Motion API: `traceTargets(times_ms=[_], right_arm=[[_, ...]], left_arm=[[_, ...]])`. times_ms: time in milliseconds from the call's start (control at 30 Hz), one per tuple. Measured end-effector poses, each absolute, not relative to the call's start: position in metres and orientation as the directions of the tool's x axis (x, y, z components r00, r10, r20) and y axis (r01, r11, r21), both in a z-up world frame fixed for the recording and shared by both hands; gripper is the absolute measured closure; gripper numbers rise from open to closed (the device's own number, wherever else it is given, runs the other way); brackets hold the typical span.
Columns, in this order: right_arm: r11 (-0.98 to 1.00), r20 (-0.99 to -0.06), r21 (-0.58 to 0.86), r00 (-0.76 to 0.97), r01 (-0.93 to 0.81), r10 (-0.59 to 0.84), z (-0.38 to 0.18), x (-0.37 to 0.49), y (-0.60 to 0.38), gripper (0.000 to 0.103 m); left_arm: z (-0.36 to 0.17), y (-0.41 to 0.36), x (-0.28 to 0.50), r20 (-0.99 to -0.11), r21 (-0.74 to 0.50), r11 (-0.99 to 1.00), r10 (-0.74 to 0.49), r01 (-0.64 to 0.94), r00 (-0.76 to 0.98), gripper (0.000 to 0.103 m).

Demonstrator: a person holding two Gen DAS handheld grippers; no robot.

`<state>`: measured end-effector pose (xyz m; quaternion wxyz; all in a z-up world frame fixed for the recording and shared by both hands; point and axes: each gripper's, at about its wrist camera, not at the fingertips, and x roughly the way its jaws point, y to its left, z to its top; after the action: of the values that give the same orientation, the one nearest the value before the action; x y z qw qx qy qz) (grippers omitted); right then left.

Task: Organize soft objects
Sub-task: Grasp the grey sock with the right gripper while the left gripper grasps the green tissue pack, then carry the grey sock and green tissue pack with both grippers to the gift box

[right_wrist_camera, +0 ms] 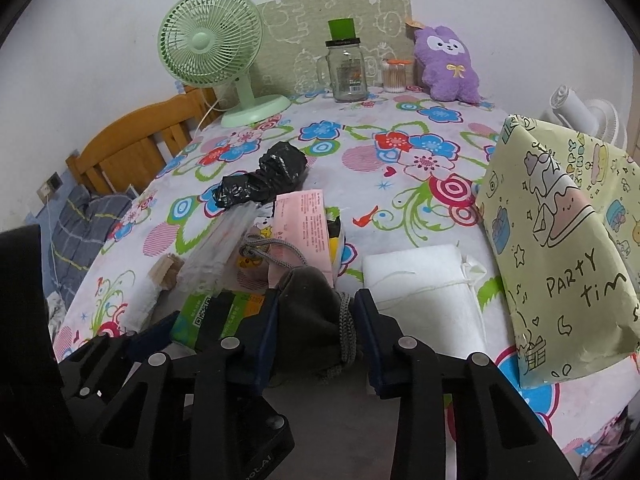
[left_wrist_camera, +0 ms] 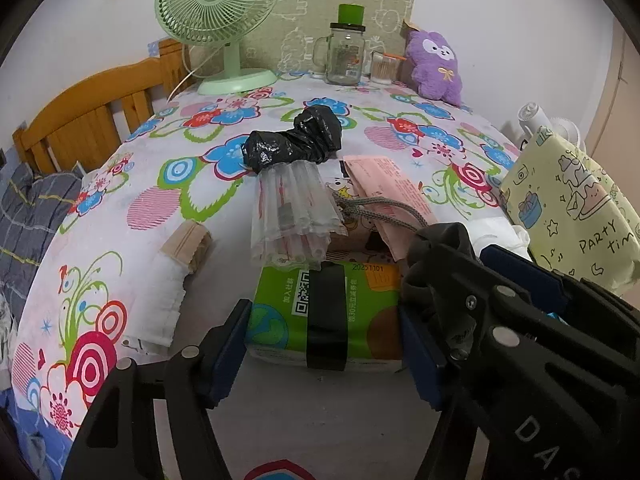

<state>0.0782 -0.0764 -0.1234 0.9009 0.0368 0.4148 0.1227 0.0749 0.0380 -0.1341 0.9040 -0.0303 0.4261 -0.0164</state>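
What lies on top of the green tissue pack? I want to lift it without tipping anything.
A clear bundle of tubes rests on the far edge of the green tissue pack, and a black band wraps it. What lies beneath the pack is hidden.

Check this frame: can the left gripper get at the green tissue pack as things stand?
Probably yes. The left gripper already straddles the green tissue pack, its jaws on either side. The clear tube bundle leans on the pack's far edge and could shift.
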Motion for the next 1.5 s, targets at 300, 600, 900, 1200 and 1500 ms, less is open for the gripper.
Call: traceTargets(times_ms=[300, 600, 900, 1200, 1500], right_arm=[[0.968, -0.737, 0.168, 0.629, -0.186, 0.249, -0.121, 0.076, -0.076, 0.065], [0.967, -0.711, 0.169, 0.656, -0.192, 0.254, -0.107, 0.066, -0.078, 0.066], [0.963, -0.676, 0.179, 0.686, -0.202, 0.269, -0.088, 0.056, -0.082, 0.067], [0.960, -0.642, 0.186, 0.714, -0.208, 0.279, -0.068, 0.048, -0.087, 0.067], [0.960, -0.603, 0.187, 0.746, -0.211, 0.281, -0.042, 0.045, -0.093, 0.067]], left_arm=[[-0.131, 0.037, 0.071, -0.762, -0.091, 0.996, -0.070, 0.001, 0.644, 0.034], [-0.110, 0.036, 0.060, -0.729, -0.100, 0.995, -0.072, -0.002, 0.681, 0.034], [-0.091, 0.033, 0.048, -0.696, -0.074, 0.997, -0.046, -0.008, 0.716, 0.034], [-0.069, 0.028, 0.042, -0.663, -0.062, 0.998, -0.035, -0.009, 0.748, 0.034], [-0.045, 0.026, 0.039, -0.626, -0.058, 0.998, -0.030, -0.008, 0.780, 0.034]])
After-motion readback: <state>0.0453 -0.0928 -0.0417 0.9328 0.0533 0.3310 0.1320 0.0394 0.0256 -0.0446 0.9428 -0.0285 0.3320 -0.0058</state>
